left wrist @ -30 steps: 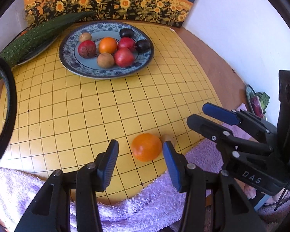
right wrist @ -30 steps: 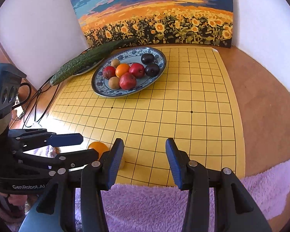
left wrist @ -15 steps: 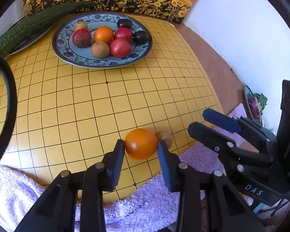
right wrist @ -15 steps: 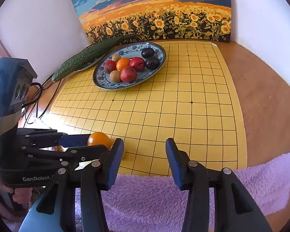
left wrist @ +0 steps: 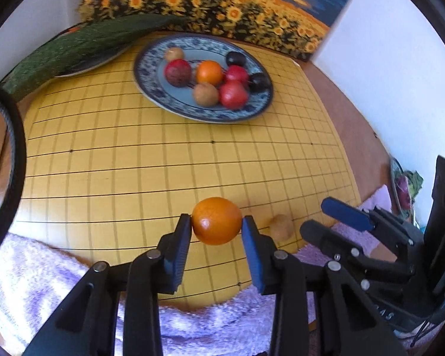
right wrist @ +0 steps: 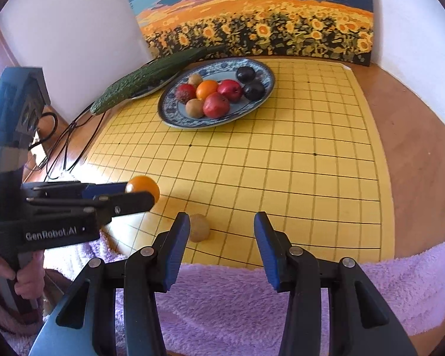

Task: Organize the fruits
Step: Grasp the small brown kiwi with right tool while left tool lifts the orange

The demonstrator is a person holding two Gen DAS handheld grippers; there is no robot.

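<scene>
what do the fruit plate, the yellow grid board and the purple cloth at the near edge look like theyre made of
Fruit plate: likely glazed ceramic, with a blue-and-white patterned rim and a soft sheen.
Yellow grid board: smooth, flat and hard, with printed black lines; could be wood or laminate, the pictures leave it open.
Purple cloth: fluffy, looped pile, like terry or fleece towelling.

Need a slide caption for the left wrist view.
Left tongs clamp an orange over the yellow grid board, fruit plate behind.
</scene>
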